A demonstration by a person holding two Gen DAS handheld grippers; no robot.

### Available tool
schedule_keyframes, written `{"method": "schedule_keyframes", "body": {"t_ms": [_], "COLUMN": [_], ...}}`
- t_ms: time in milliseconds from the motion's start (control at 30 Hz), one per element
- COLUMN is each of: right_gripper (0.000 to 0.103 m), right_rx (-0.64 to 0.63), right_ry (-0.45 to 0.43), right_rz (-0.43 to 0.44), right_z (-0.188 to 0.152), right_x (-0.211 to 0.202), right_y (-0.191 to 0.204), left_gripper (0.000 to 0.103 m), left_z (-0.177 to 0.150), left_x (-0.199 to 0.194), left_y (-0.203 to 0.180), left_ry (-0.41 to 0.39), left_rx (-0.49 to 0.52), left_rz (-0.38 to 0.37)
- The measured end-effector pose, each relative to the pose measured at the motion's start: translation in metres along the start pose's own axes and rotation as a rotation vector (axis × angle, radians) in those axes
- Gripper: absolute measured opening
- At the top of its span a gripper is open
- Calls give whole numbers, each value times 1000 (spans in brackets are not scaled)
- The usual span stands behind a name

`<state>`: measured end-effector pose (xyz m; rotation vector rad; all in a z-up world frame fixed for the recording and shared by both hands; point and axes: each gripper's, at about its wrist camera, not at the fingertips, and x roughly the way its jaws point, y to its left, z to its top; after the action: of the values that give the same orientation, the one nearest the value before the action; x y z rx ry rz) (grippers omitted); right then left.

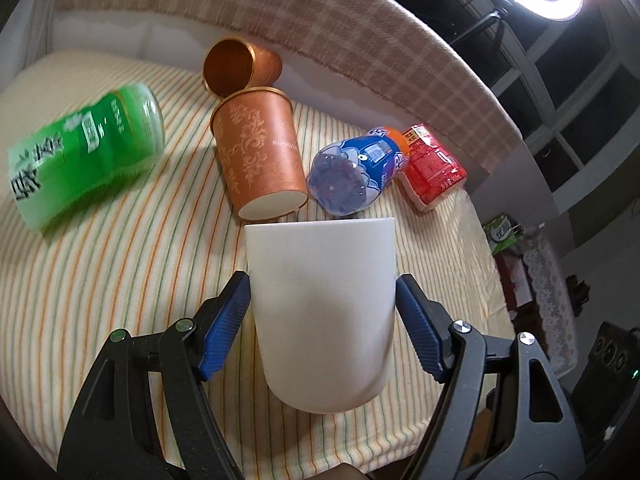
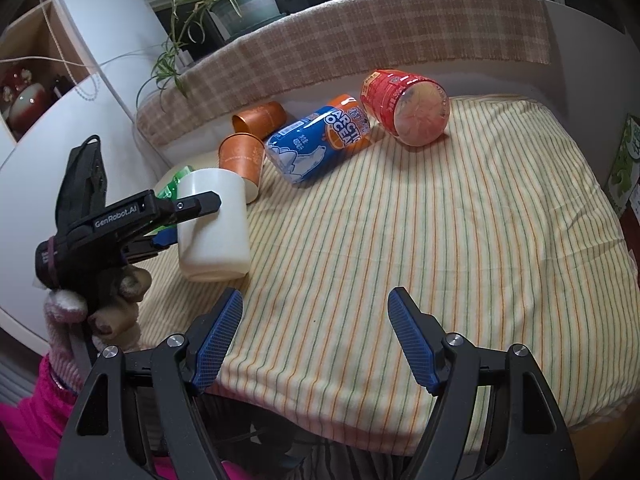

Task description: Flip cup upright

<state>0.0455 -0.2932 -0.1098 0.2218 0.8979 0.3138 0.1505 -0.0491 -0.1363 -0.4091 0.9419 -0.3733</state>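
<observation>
The plain white plastic cup (image 1: pixel 322 312) is clamped by the left gripper (image 1: pixel 323 300) near the left edge of the striped cloth (image 2: pixel 420 240) and appears nearly upright, so setting down and release are judged next, while the right gripper (image 2: pixel 316 312) is held apart, empty.

Words you can read

The blue bottle (image 2: pixel 316 142) says "ARCTIC OCEAN". The left gripper (image 2: pixel 170 220) says "GenRobot.AI" on its black side.

Green bottle (image 1: pixel 86 160) blurred, mostly hidden in the right view — white cup (image 1: pixel 322 312) hides its own opening
</observation>
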Motion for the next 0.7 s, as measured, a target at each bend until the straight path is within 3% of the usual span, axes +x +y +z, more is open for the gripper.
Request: {"method": "schedule_keyframes", "body": {"t_ms": [300,700], "right_gripper": [75,75], "right_rx": [1,26], "right_ry": [-2,-4], "right_rz": [-8,-26], "right_z": [0,-1], "right_x": [-1,-5], "right_y": [0,-8], "left_gripper": [76,76], "left_z": [-2,-4], "left_x": [0,11], "left_y": [-22,-40], "left_ry": [-85,-164], "left_rx": [156,289], "left_rz": [89,156]}}
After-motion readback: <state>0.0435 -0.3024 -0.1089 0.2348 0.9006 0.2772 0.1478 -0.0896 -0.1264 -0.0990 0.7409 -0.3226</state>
